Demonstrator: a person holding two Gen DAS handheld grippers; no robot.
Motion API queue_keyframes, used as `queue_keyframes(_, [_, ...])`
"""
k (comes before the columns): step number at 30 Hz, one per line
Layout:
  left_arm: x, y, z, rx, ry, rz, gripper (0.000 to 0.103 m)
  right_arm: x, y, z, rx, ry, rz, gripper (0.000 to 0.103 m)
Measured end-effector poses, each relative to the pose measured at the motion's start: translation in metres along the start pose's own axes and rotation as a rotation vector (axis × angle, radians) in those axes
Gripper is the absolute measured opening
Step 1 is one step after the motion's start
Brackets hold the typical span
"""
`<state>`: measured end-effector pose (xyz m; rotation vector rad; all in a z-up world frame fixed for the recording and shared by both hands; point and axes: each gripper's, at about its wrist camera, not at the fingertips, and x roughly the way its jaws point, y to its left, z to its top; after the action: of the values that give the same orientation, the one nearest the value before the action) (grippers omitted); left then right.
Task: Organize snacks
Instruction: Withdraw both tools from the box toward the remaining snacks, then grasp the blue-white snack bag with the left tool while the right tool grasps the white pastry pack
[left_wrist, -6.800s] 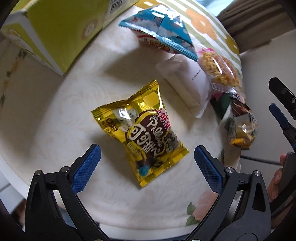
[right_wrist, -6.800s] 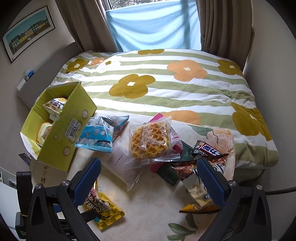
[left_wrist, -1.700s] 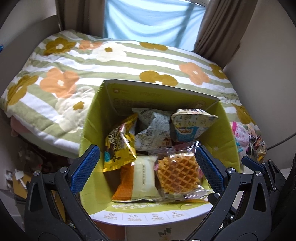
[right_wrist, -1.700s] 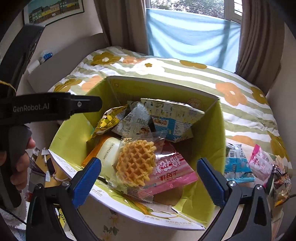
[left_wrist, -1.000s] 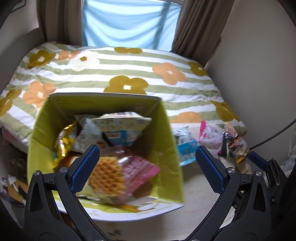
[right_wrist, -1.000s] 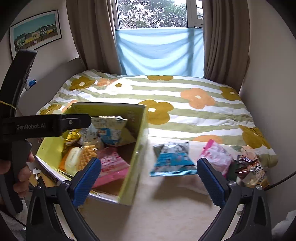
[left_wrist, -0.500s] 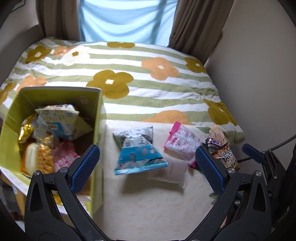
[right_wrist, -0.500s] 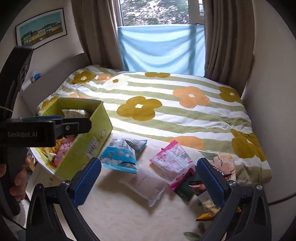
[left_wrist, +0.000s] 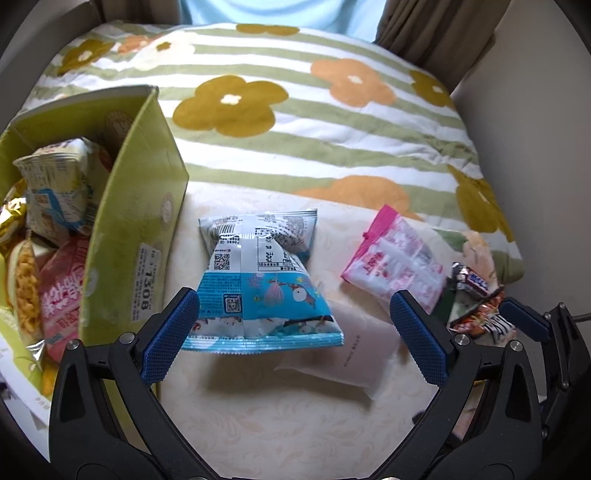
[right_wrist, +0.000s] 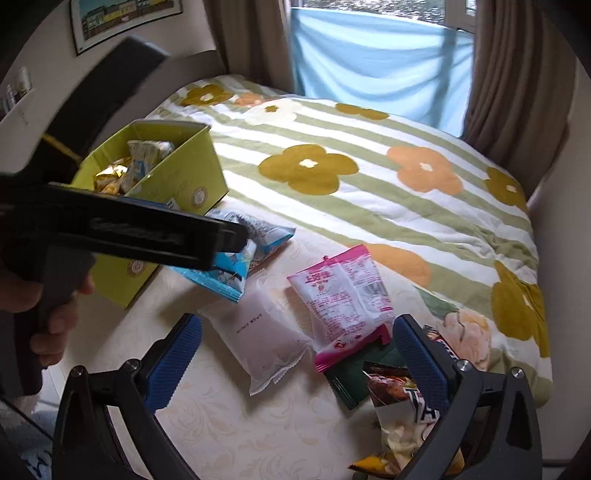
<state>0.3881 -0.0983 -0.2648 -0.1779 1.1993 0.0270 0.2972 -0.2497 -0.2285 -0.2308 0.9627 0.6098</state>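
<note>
Where cream table meets floral quilt, curtained window behind, snack packets scattered, both grippers' jaws spread, empty.

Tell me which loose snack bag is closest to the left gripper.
The blue-and-white bag, between the left gripper fingers beside the green box. The pink bag and plain white packet lie further right.

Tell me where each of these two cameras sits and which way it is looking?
Left wrist: sits on the left gripper, looks forward and down at the blue snack bag beside the green box; its own open jaws show.
Right wrist: sits on the right gripper, looks over the white packet and pink packet; its open jaws and the person's left hand show.
Shared: box, all three packets, flowered bedspread.
</note>
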Motion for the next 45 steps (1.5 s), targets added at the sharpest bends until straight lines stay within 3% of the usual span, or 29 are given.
queue_keyframes(8, [0.046, 0.005, 0.013, -0.009, 0.068, 0.075, 0.098, 0.038, 0.012, 0.001, -0.166, 0.094, 0.049, 0.103])
queue_keyframes(20, [0.065, 0.001, 0.020, 0.055, 0.076, 0.120, 0.096, 0.074, 0.022, 0.001, -0.269, 0.181, 0.120, 0.103])
queue_keyframes(29, [0.080, 0.006, 0.015, 0.131, 0.088, 0.205, 0.077, 0.082, 0.030, -0.002, -0.293, 0.203, 0.137, 0.103])
queue_keyframes(33, [0.081, 0.017, 0.019, 0.099, 0.091, 0.162, 0.064, 0.085, 0.032, -0.004, -0.299, 0.207, 0.140, 0.103])
queue_keyframes(45, [0.062, 0.019, 0.017, 0.097, 0.057, 0.117, 0.059, 0.095, 0.056, -0.004, -0.355, 0.204, 0.155, 0.102])
